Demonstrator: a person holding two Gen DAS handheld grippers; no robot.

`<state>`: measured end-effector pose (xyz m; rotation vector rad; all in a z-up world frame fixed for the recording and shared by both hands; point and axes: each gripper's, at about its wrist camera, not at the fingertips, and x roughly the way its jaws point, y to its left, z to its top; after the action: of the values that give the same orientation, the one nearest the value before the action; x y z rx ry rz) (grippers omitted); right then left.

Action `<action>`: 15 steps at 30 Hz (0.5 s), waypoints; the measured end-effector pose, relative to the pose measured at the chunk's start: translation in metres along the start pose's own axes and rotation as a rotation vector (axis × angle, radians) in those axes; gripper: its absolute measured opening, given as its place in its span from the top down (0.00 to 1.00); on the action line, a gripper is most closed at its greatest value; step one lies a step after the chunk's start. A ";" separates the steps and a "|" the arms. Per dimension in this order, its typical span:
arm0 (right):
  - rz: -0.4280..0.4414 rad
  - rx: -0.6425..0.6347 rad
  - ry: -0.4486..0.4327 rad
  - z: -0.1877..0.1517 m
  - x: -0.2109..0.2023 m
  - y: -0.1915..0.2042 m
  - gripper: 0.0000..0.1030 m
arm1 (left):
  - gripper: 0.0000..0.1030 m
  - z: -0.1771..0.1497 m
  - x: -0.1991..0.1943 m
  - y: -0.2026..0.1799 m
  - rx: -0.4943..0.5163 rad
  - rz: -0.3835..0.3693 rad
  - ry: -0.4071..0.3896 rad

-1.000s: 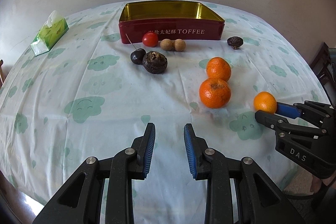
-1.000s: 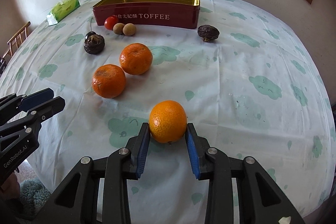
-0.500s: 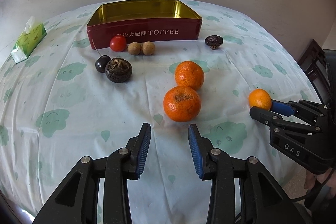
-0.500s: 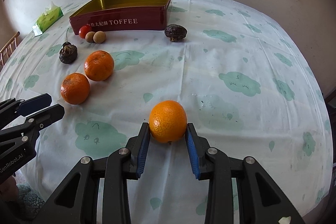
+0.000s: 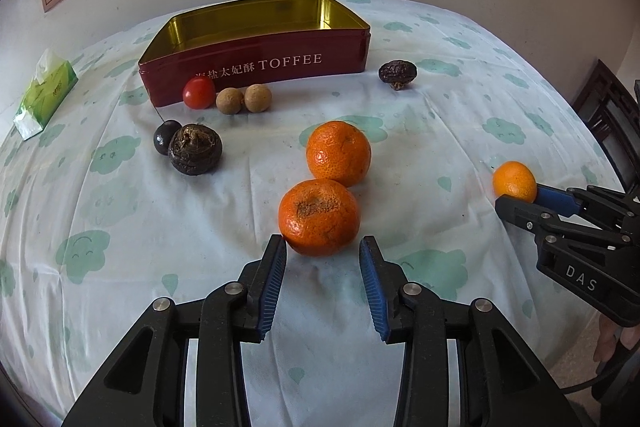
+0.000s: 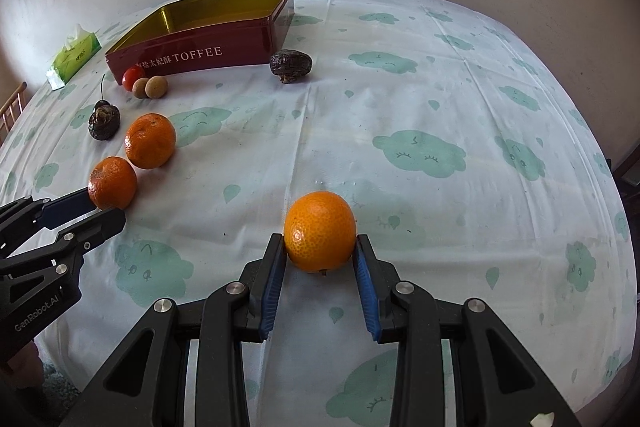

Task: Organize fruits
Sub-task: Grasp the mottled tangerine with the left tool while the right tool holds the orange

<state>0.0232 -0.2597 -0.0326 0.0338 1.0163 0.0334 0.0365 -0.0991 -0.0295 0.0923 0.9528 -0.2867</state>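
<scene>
Our right gripper (image 6: 320,251) clamps a small orange (image 6: 320,231) between its blue pads. Our left gripper (image 5: 323,259) stands open, its fingertips flanking the near side of a blemished orange (image 5: 319,217) without visibly pressing it. Just beyond that fruit sits a second orange (image 5: 338,153), touching it (directly in line ahead). Farther past the fingers: a dark wrinkled fruit (image 5: 195,149), a cherry (image 5: 164,143), a tomato (image 5: 199,92), two longans (image 5: 244,99) and the toffee tin (image 5: 256,67).

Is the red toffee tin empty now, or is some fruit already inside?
Empty as far as visible: the toffee tin shows only bare gold walls; its floor is partly hidden by the front wall.
</scene>
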 end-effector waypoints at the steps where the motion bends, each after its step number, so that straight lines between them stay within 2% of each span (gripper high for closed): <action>1: 0.005 0.004 0.000 0.000 0.000 -0.001 0.69 | 0.62 0.001 0.001 0.000 0.002 0.007 -0.002; 15: 0.011 0.006 -0.009 0.002 0.001 -0.003 0.69 | 0.57 0.012 0.016 0.000 0.001 0.044 -0.005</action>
<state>0.0257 -0.2622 -0.0323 0.0447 1.0073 0.0405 0.0548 -0.1052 -0.0357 0.1136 0.9442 -0.2467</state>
